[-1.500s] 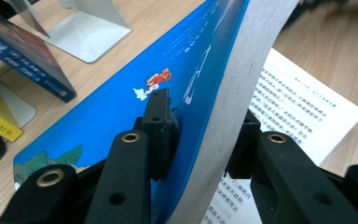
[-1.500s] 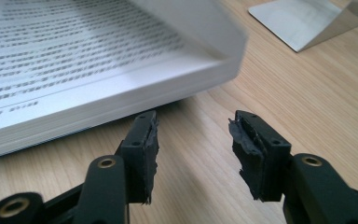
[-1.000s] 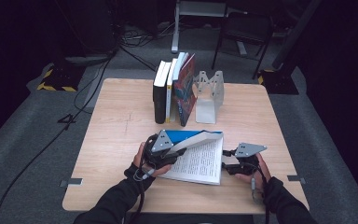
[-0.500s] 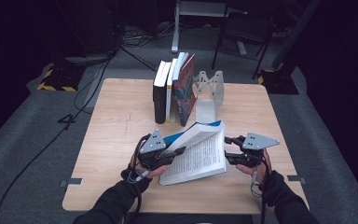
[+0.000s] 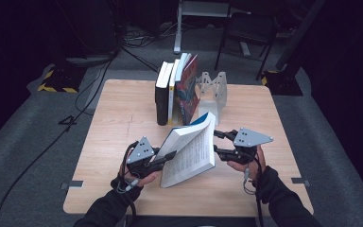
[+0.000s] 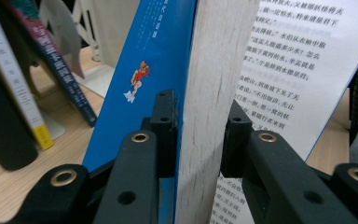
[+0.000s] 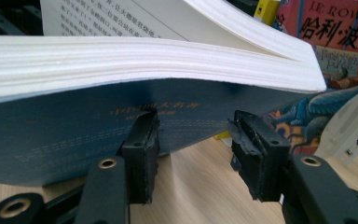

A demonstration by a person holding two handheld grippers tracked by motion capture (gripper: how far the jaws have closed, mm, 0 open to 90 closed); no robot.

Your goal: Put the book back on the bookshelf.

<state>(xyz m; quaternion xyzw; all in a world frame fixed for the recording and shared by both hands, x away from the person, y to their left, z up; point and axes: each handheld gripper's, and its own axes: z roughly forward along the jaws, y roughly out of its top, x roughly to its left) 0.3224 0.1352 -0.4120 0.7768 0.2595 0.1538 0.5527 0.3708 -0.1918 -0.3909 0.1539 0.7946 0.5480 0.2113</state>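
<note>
A blue-covered paperback [image 5: 189,151] stands tilted and half open on the wooden table [image 5: 123,118], its printed pages facing the person. My left gripper [image 5: 164,158] is shut on the front cover and a thick block of pages [image 6: 209,70]; its pads [image 6: 165,121] press on both sides. My right gripper [image 5: 219,143] is open at the book's right side. In the right gripper view the dark blue back cover [image 7: 74,130] lies just beyond the right gripper [image 7: 196,149], whose jaws stand apart with bare table between them.
Several books [image 5: 175,90] stand upright at the table's back middle, held by a white bookend [image 5: 213,92]. The rightmost is a colourful illustrated volume [image 7: 335,42], close behind the paperback. Cables and chair legs lie on the floor beyond the table.
The paperback has risen from lying open and nearly flat to standing tilted, its halves folding together. Both grippers have risen with it, and the right one has shifted up and right.
</note>
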